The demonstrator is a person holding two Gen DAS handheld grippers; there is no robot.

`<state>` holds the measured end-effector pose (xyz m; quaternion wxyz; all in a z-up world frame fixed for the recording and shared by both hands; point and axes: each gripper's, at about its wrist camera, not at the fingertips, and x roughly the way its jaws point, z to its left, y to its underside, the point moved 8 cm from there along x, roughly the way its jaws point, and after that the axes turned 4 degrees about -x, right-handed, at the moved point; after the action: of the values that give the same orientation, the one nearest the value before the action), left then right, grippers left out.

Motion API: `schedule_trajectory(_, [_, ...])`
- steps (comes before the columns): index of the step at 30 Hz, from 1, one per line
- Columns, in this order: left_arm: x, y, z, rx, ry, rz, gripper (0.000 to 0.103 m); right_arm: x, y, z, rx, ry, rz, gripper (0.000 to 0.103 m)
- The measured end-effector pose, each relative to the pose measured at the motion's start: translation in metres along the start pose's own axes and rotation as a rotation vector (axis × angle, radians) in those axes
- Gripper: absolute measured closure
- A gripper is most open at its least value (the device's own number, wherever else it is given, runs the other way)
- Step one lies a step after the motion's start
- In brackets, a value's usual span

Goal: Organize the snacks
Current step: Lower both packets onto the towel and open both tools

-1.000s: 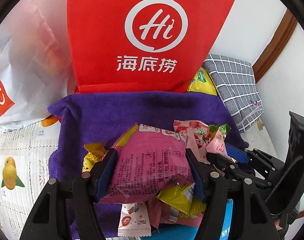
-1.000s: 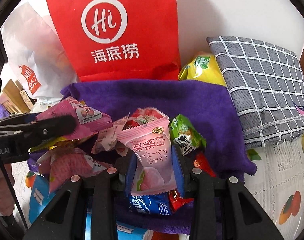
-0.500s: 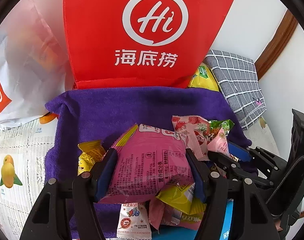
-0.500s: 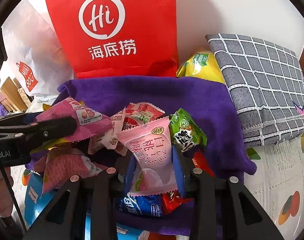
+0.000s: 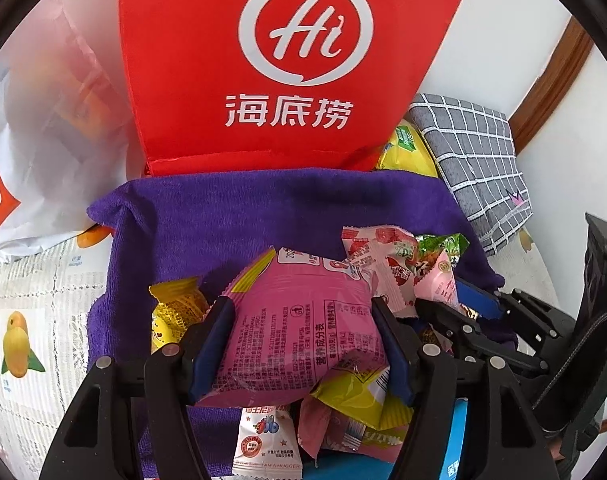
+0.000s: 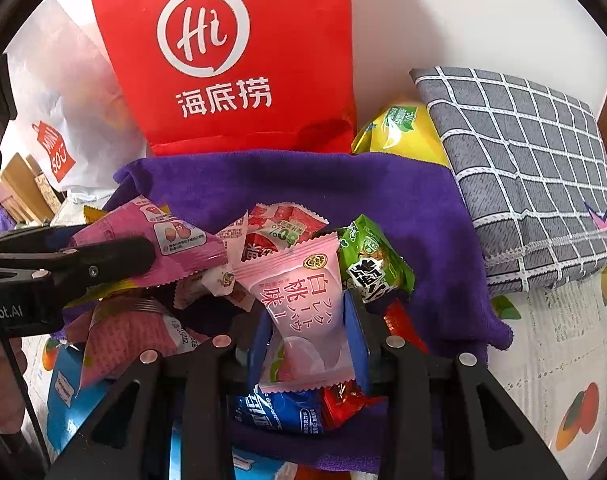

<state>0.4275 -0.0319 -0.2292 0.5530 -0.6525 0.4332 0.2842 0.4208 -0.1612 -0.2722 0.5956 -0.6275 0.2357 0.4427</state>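
Observation:
My left gripper [image 5: 301,308] is shut on a puffy pink snack packet [image 5: 295,344], its blue pads pressing both sides. My right gripper [image 6: 307,320] is shut on a pale pink peach-flavour packet [image 6: 303,304], held upright. Both hang over a heap of snacks on a purple towel [image 5: 223,220]: a yellow packet [image 5: 175,312], a green packet [image 6: 375,264], a red-and-white packet [image 6: 279,224] and a blue packet [image 6: 279,408]. A red paper bag [image 5: 295,60] stands upright behind the towel. In the right wrist view the left gripper [image 6: 103,256] comes in from the left with its packet.
A white plastic bag [image 5: 43,120] leans left of the red bag. A grey checked cushion [image 6: 523,160] and a yellow-green pouch [image 6: 395,128] lie at the right by the wall. A blue box [image 6: 67,392] sits under the heap. A fruit-print tablecloth [image 5: 23,320] surrounds the towel.
Both grippers keep their packets. The left wrist view has crept slightly towards the red bag; the right gripper has stayed where it was.

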Motion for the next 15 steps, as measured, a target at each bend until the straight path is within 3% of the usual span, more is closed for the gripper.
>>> schedule_trajectory(9, [-0.010, -0.001, 0.003, -0.043, 0.033, -0.011, 0.035, -0.010, -0.002, 0.001, 0.004, -0.013, -0.010, 0.066])
schedule_trajectory(15, [-0.031, -0.002, 0.002, -0.055, 0.014, -0.047, 0.019, -0.034, -0.009, 0.007, -0.031, -0.008, -0.062, 0.046])
